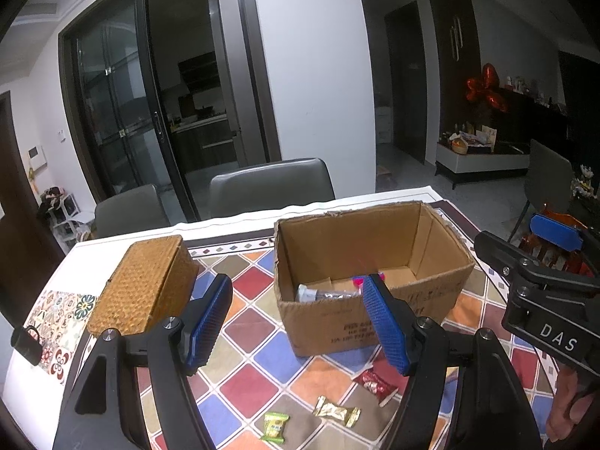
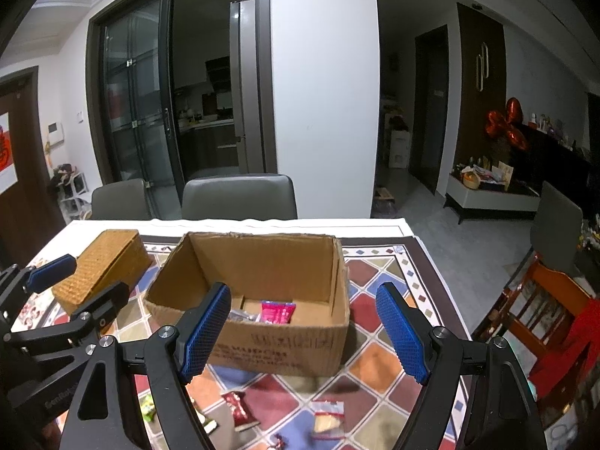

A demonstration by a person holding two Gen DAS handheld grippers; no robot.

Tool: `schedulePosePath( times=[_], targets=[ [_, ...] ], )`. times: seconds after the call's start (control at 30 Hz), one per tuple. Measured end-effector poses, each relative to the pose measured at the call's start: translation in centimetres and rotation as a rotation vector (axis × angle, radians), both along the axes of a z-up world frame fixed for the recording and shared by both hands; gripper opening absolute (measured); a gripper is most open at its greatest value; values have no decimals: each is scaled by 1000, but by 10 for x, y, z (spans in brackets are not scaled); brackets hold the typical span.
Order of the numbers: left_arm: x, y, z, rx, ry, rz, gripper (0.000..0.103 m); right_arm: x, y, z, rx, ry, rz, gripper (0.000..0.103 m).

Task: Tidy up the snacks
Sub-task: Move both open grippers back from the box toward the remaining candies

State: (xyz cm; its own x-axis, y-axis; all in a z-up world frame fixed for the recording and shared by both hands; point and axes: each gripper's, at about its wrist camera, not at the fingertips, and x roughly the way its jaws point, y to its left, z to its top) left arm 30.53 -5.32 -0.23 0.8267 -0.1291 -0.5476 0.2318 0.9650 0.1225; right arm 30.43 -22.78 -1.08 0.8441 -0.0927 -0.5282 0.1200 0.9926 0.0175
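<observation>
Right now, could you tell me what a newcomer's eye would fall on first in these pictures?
Probably the open cardboard box at the table's centre, with a pink packet inside. Next, the closed wicker box to its left on the bright tiled tablecloth. Loose snacks lie in front: a red packet, a gold one and a green one, with both grippers open above them.

1. Left tool (image 1: 300, 322) — black plastic arms, silver round screw heads at the joints, blue cross-hatched pads (image 1: 210, 322).
2. Right tool (image 2: 303, 332) — same black frame and blue pads; white "DAS" lettering on its body.
</observation>
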Motion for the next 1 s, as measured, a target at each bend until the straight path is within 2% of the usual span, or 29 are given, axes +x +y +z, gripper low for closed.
schedulePosePath(
  times=[0.6, 1.0],
  targets=[
    [-39, 38, -11, -1, -8, 25, 72, -36, 39, -19, 9, 36, 23, 81],
    [-59, 63, -37, 3, 22, 24, 72, -55, 63, -41, -7, 60, 26, 81]
  ],
)
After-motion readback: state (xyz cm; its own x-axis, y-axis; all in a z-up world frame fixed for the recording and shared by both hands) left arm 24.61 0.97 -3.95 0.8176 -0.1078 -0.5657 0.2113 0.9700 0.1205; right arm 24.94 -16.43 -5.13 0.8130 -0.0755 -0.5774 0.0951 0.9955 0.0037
